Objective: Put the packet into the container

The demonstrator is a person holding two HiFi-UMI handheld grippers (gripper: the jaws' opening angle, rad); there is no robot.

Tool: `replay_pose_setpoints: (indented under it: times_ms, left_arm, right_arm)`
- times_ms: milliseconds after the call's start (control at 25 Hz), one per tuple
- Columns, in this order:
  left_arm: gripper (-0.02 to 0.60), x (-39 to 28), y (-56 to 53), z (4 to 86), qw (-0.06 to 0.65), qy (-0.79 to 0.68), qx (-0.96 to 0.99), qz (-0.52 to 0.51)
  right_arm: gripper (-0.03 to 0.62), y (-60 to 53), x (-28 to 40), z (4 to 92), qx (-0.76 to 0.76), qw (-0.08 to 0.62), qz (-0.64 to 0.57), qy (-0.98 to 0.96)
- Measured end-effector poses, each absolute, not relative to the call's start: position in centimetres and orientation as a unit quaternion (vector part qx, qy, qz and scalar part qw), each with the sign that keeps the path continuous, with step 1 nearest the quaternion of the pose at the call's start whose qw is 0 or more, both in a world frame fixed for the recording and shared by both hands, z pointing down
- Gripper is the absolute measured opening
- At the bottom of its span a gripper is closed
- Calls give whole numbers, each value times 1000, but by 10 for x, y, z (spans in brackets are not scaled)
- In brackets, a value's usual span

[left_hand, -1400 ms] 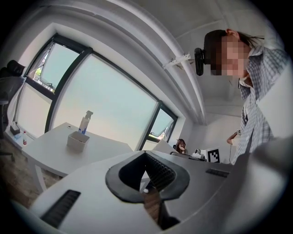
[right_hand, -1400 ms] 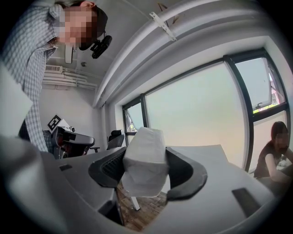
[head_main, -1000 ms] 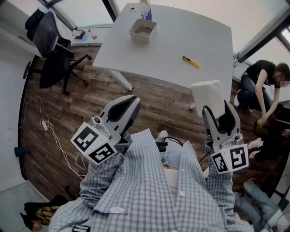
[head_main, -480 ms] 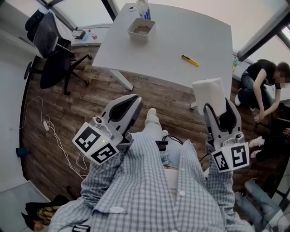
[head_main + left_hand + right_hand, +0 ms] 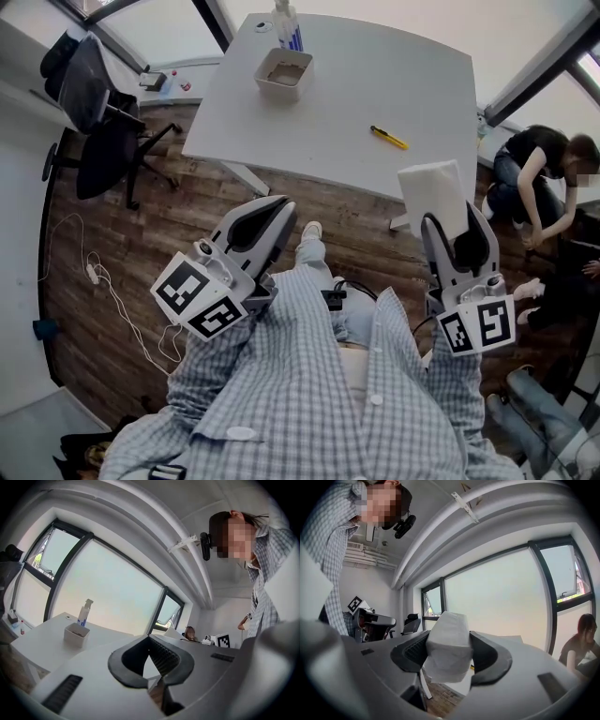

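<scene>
Approach phase, walk-up to the table (image 5: 375, 84) under way. Compared with a second ago the table top sits lower and a bit larger in the head view, and the container (image 5: 284, 70) has slid left and down with it. A shoe (image 5: 312, 230) now shows between the two tools where a second back there was only wooden floor, so the person is stepping forward, not reaching.

Right gripper (image 5: 453, 230) same as before: jaws stand wide and clamp the white packet (image 5: 433, 199) by its sides, with the packet's top poking out past the tips; the right gripper view shows the pads pressed on both flanks. No slip or tilt change across the frames. Left gripper (image 5: 270, 211) has its tips together with nothing between them, carried level beside the body.

Packet is up in the air near the table's close edge, well apart from the container, which sits at the far side just beside a spray bottle (image 5: 284, 21). A yellow pen-like tool (image 5: 388, 138) lies on the table between packet and container, off to the right of the straight path.

Meaning for the task: grasp done, transport not finished, release not started. Likely more steps needed before a reach across to the tub; the tub already holds something brownish, which I can't identify
</scene>
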State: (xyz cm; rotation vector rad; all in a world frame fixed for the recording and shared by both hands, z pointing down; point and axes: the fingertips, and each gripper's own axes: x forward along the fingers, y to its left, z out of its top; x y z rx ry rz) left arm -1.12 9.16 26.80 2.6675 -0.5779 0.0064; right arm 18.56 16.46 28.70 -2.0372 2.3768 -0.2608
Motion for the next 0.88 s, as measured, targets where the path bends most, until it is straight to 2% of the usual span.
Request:
replay_pose_setpoints:
  times_ms: [880]
  left_arm:
    - [6,18,-42,286,238,-168,956,29]
  right_arm:
    - [259,45,198,300,-669,-18,-112,735]
